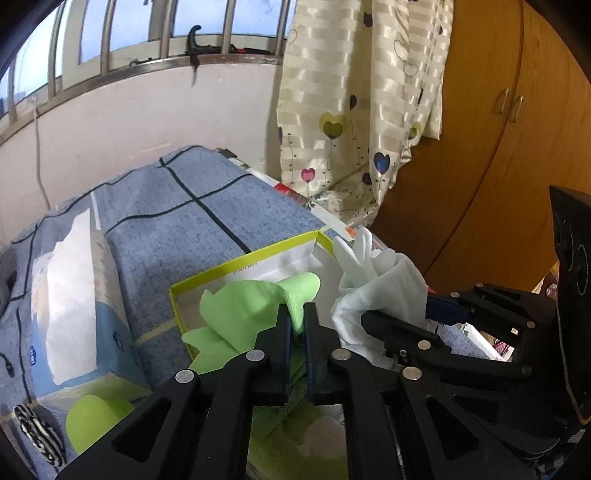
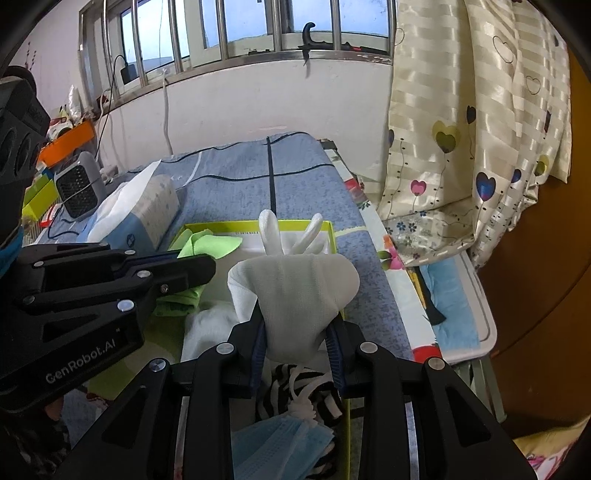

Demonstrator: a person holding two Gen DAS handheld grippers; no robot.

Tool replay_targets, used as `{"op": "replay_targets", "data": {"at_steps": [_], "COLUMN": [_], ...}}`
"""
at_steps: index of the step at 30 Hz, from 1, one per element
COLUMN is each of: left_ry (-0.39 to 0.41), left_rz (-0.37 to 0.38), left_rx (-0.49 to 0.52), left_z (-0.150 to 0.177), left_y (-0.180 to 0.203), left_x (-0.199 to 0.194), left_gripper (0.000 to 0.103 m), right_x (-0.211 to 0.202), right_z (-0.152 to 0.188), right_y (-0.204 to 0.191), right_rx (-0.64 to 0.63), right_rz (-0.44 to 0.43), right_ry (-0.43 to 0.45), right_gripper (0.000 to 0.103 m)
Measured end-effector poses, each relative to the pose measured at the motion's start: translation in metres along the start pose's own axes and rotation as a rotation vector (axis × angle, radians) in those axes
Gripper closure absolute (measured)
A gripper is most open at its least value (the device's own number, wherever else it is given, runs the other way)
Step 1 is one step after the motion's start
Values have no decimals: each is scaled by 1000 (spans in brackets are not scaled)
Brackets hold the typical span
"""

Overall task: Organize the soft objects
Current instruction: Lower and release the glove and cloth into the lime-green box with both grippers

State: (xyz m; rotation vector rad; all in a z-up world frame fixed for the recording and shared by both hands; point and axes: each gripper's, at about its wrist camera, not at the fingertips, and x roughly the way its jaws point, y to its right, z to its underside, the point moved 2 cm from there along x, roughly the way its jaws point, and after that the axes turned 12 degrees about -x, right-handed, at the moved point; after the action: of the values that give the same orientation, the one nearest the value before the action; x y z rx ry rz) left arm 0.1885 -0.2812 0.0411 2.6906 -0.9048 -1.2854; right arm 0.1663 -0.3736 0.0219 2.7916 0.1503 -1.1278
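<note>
while both hands hang over a bed spread with a blue checked sheet (image 2: 303, 173), the left gripper (image 1: 297, 325) pinches a green cloth (image 1: 236, 314) above a yellow-rimmed box (image 1: 243, 260), and the right gripper (image 2: 300, 334) clamps a white glove (image 2: 295, 288) beside it. a tissue pack (image 2: 147, 210) lies near; barred window (image 2: 258, 26), heart-print curtain (image 2: 472, 129) and wooden wardrobe (image 1: 491, 147) stand behind.

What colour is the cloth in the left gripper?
Light green cloth; clearest in the left wrist view.
</note>
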Motion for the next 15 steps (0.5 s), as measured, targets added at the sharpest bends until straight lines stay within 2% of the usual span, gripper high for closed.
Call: {"op": "replay_targets", "data": {"at_steps": [2, 5, 7, 11, 15], "left_ry": [-1, -5, -8, -9, -7], "left_rz": [-2, -2, 2, 0, -4], "left_rx": [-5, -3, -3, -1, 0], "left_z": [0, 1, 1, 1, 1], "left_y": [0, 1, 1, 1, 1], "left_x": [1, 2, 2, 1, 0], "left_gripper": [92, 81, 79, 75, 70], "right_x": [2, 3, 4, 3, 1], "right_z": [0, 0, 0, 0, 0], "right_y": [0, -1, -1, -1, -2], "right_rx": [-4, -10, -13, -8, -12], "right_rz": [-4, 1, 2, 8, 16], "right_ry": [-9, -19, -21, -20, -14], "right_gripper": [71, 67, 66, 57, 55]}}
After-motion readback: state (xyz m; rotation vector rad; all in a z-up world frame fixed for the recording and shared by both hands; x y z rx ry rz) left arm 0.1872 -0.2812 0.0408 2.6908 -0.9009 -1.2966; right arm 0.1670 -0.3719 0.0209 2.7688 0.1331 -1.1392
